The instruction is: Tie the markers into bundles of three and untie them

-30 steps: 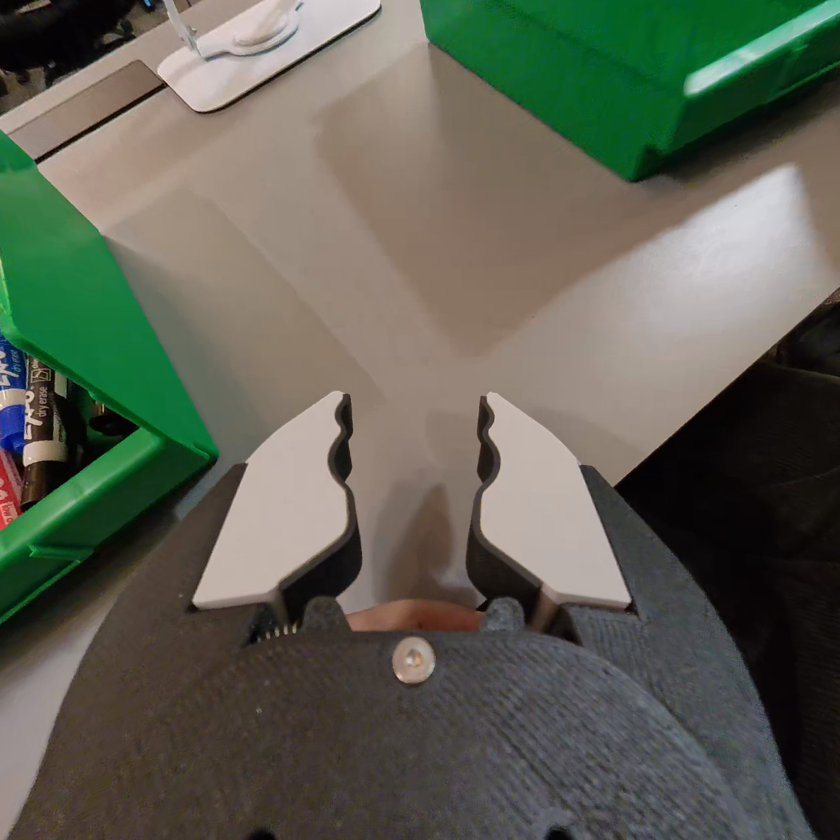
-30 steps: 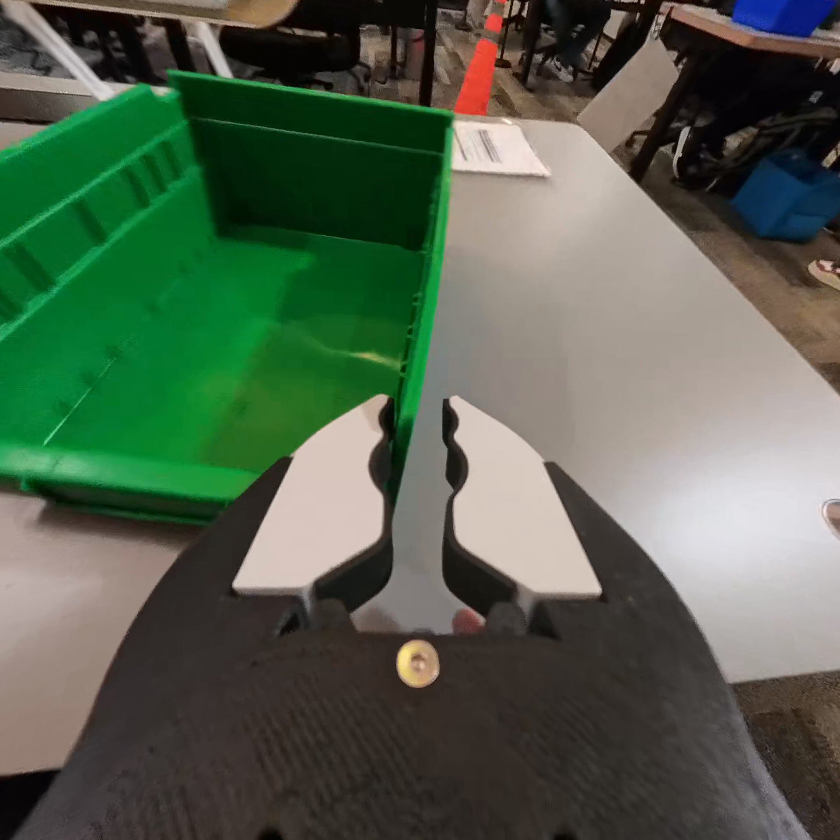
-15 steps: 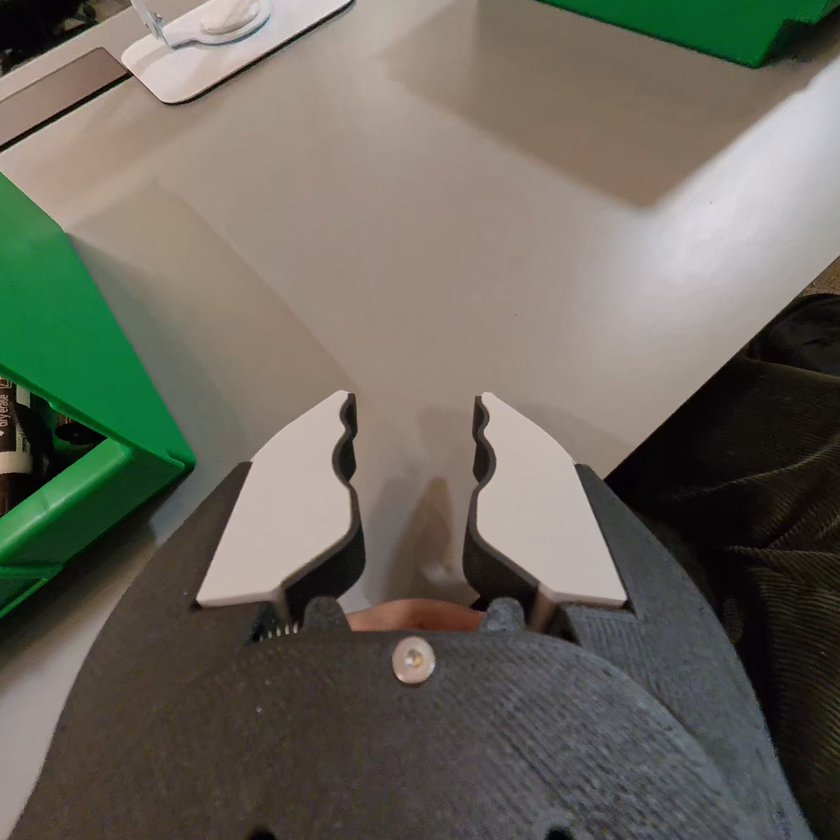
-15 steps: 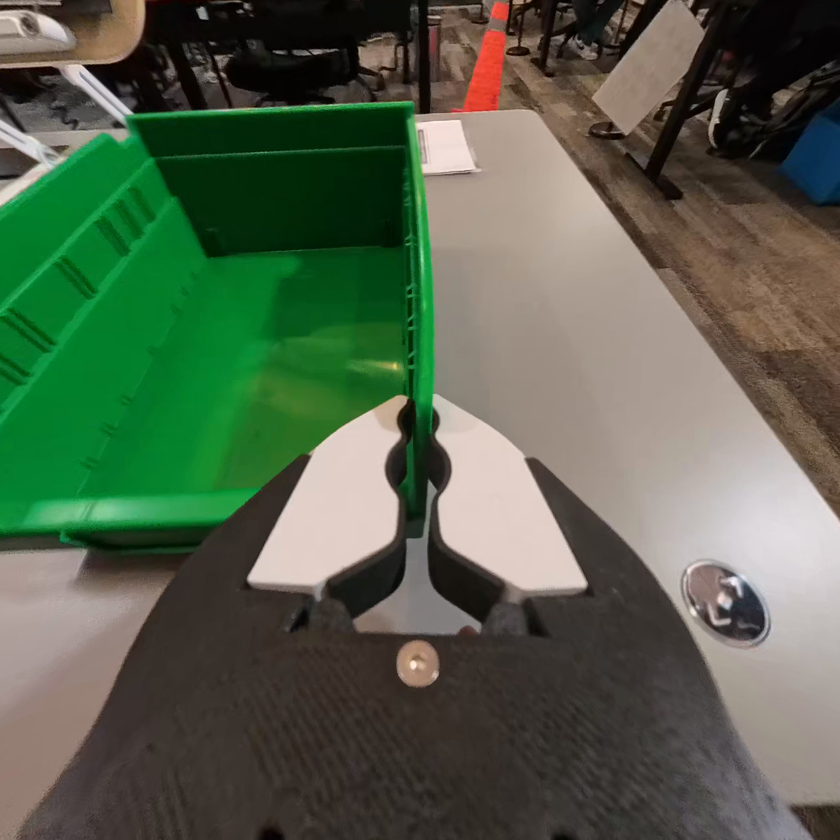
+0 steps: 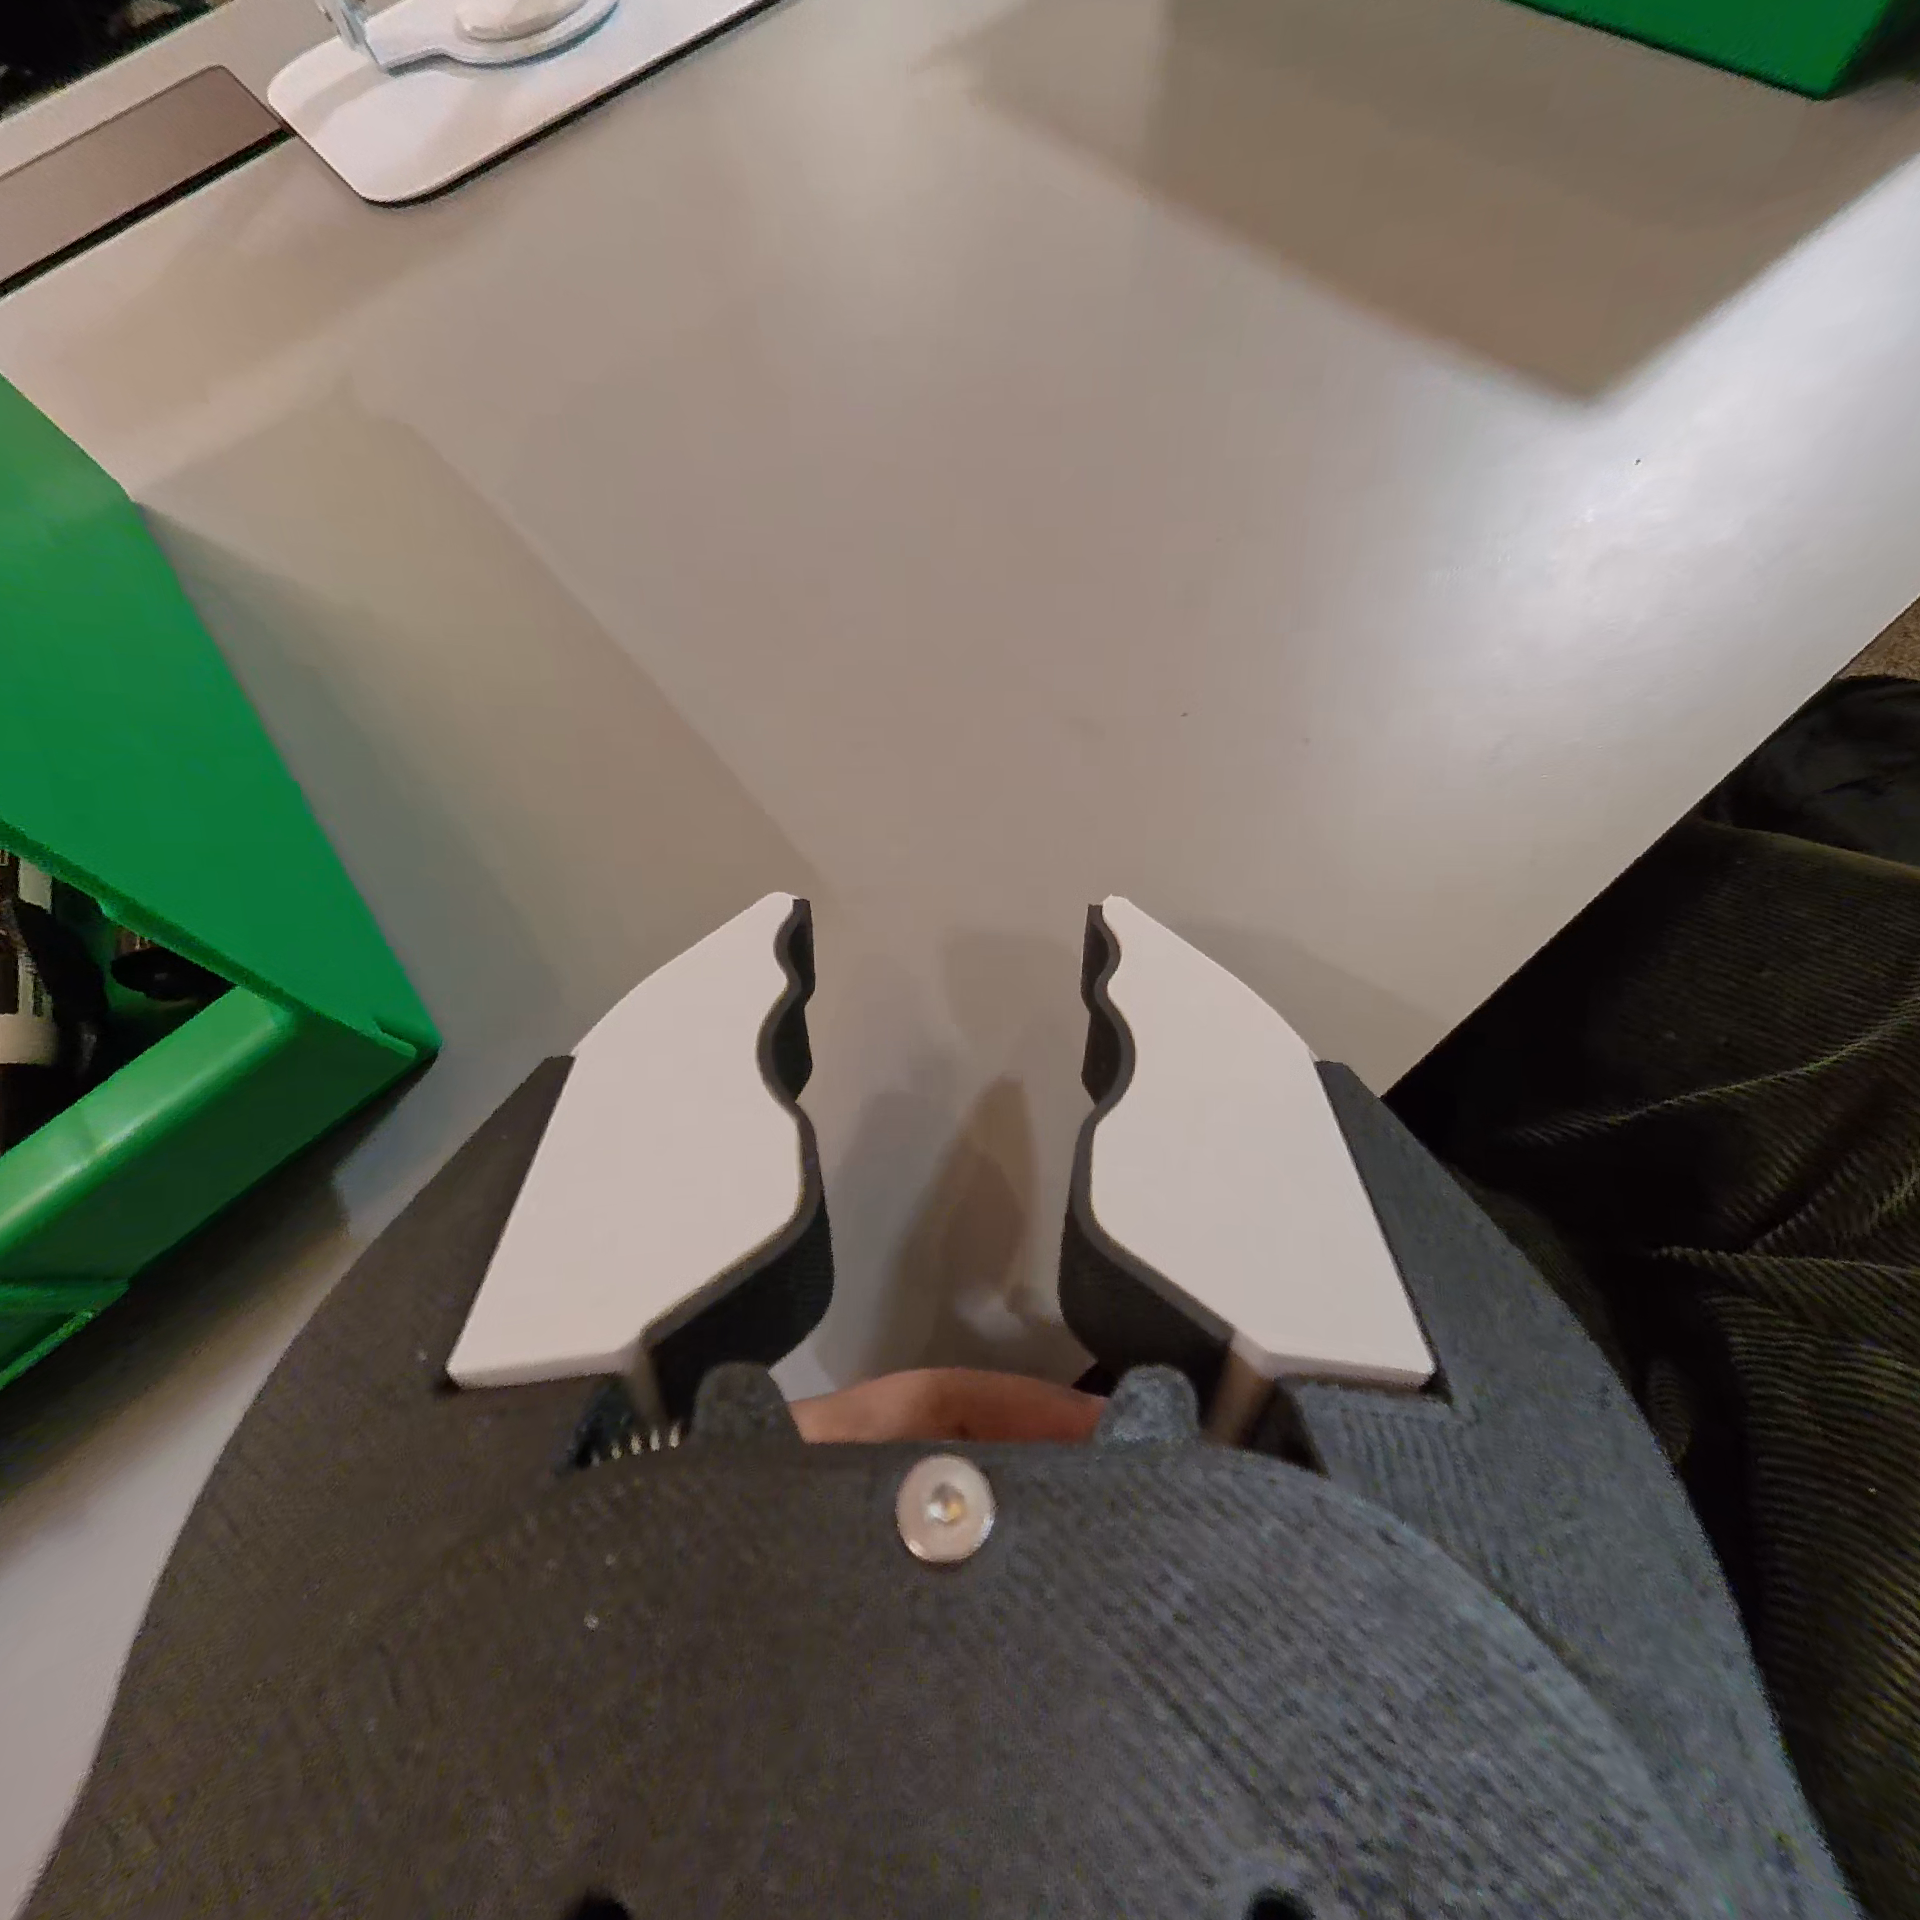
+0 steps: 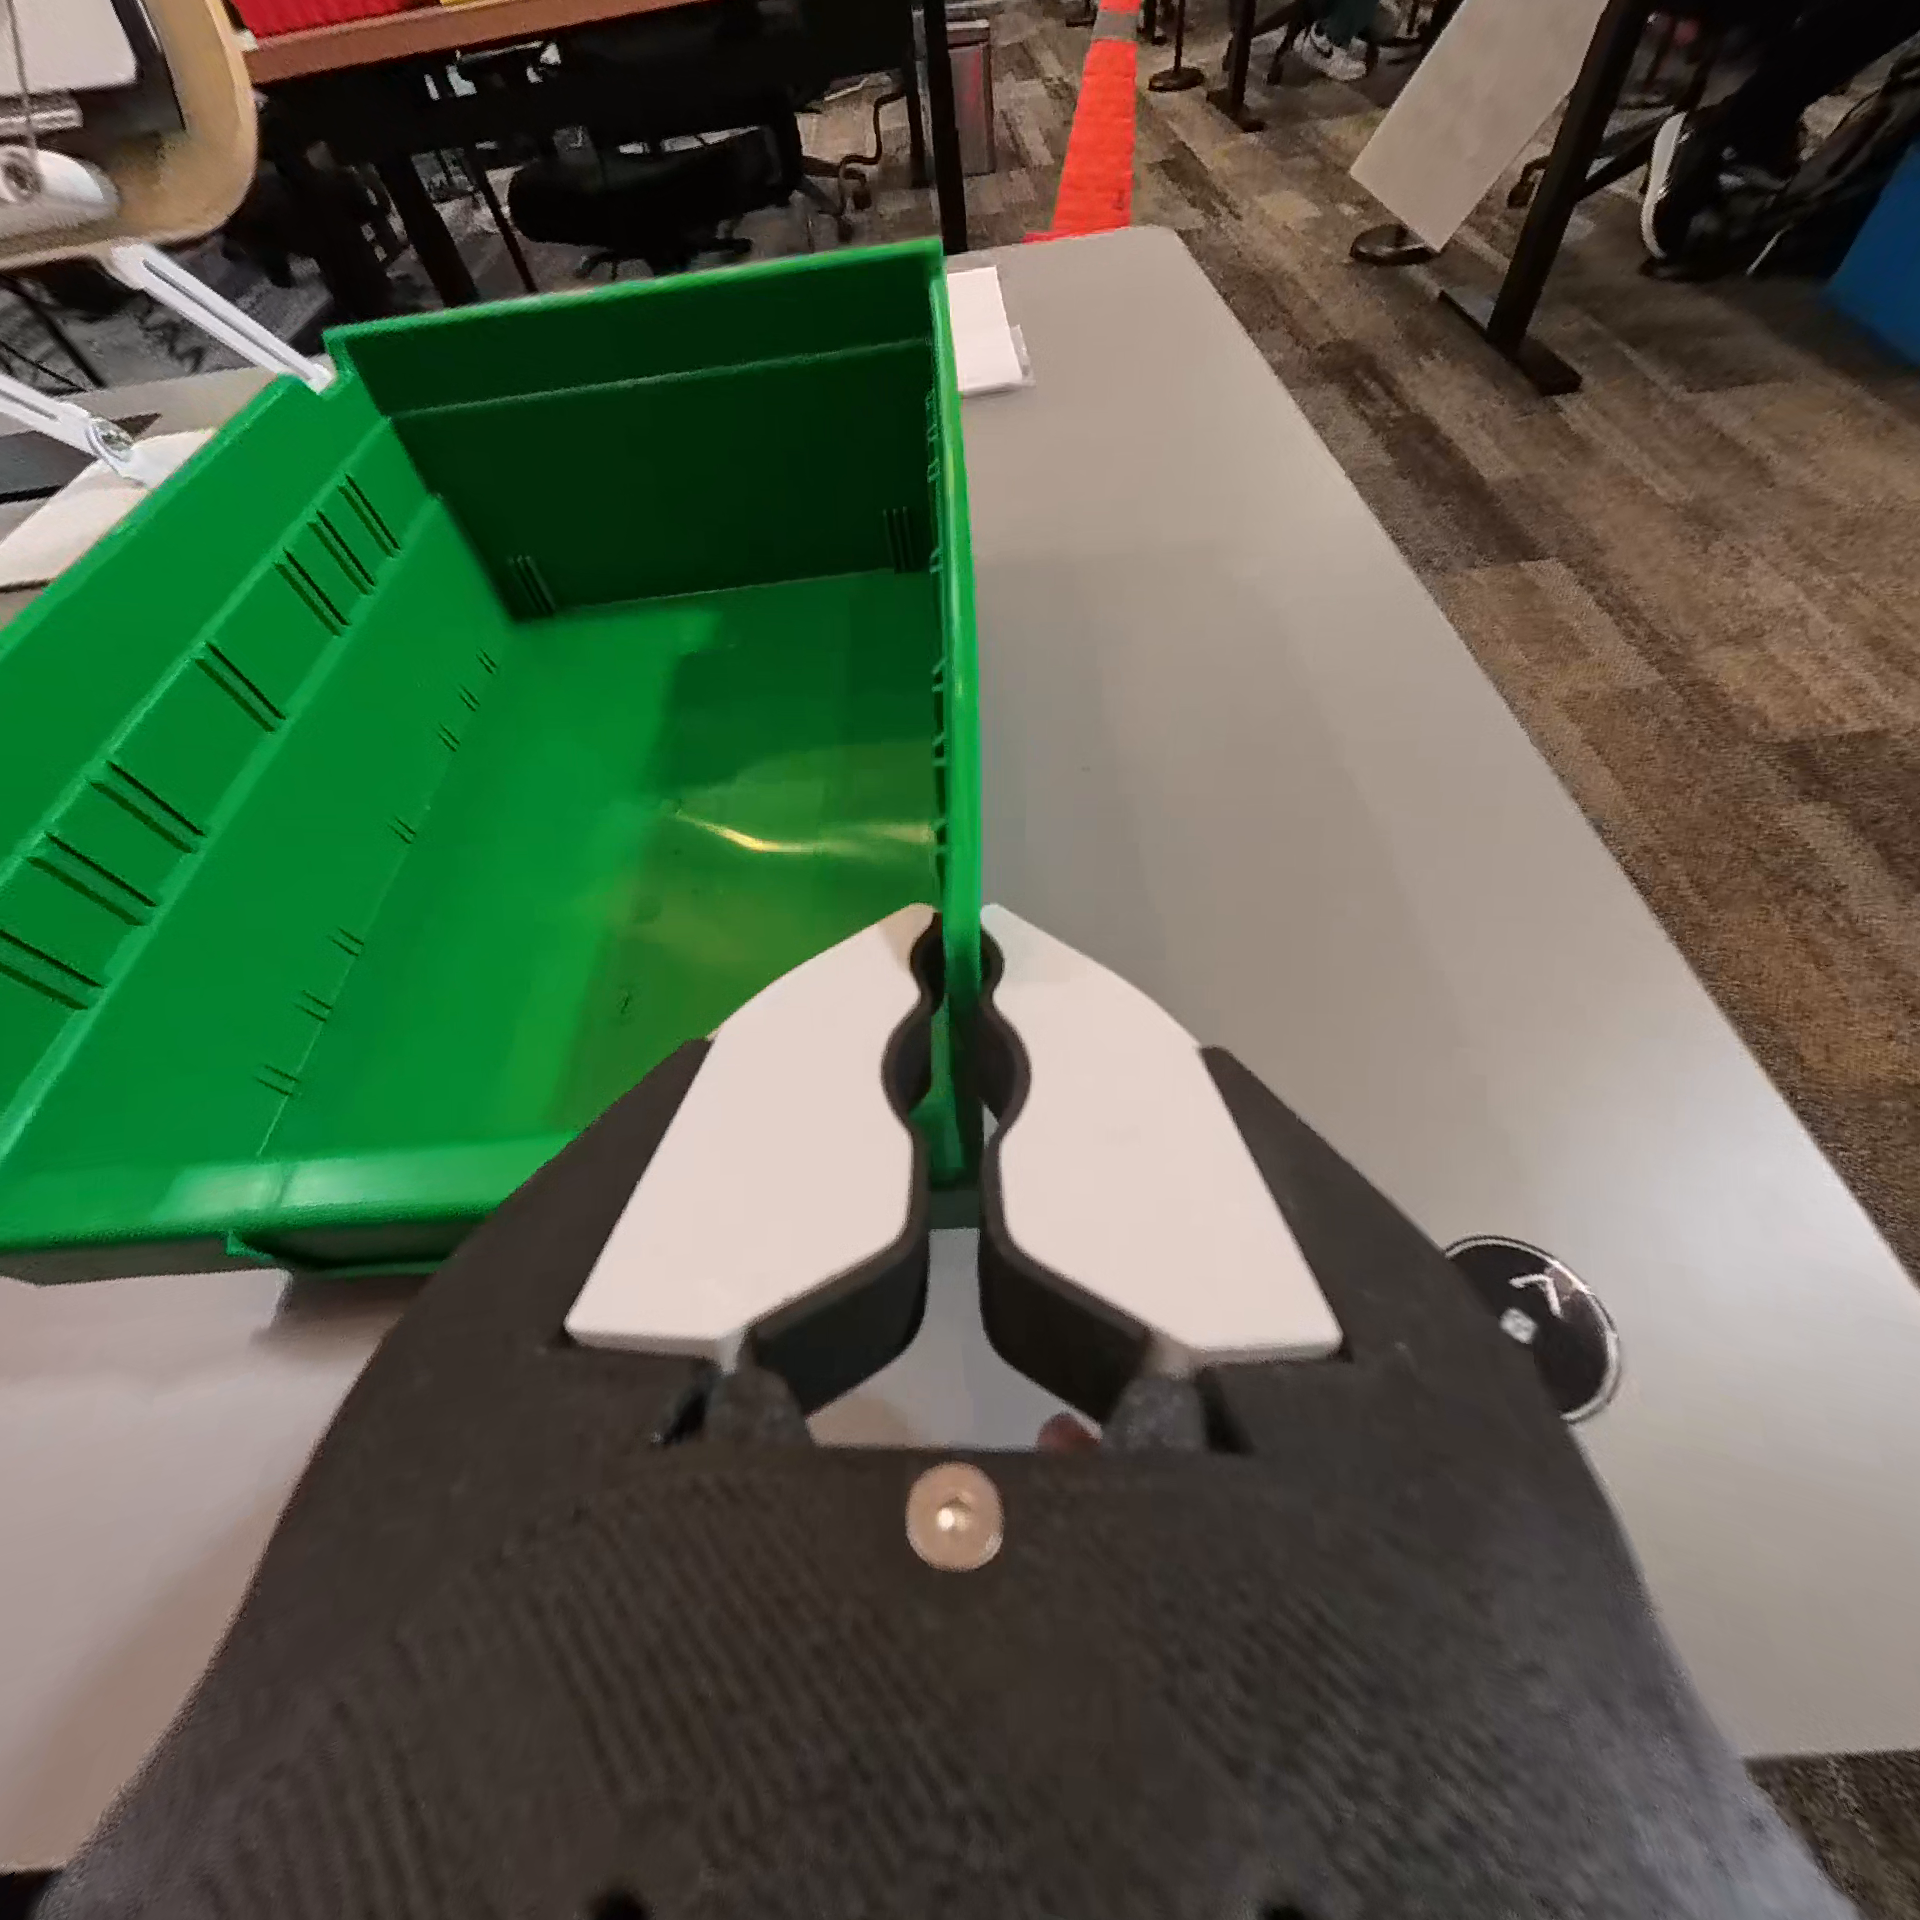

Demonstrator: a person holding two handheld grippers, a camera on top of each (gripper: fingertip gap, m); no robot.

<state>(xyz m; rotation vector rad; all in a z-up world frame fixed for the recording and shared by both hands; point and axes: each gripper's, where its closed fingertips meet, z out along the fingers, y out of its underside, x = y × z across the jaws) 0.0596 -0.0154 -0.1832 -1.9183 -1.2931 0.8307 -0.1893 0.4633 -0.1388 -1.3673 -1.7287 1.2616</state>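
Green bin [image 6: 582, 790]: glossy smooth plastic w/ ribbed walls; table [image 6: 1247, 831]: smooth matt grey laminate w/ soft sheen; gripper bodies: rough layered black plastic, fingers [image 5: 665, 1164] smooth matt grey, shiny metal screw [image 6: 954, 1525]; floor [image 6: 1610, 436]: wood-look planks.

My right gripper [image 6: 961, 920] straddles a bin wall; my left gripper [image 5: 948, 914] sits over bare table.

The empty green plastic bin [image 6: 540, 790] lies on the grey table [image 6: 1299, 831], left of a round metal disc [image 6: 1548, 1325]. Off my left side, a second green plastic bin [image 5: 156, 790] holds markers [image 5: 31, 997]; a white flat base [image 5: 499, 104] lies far ahead.
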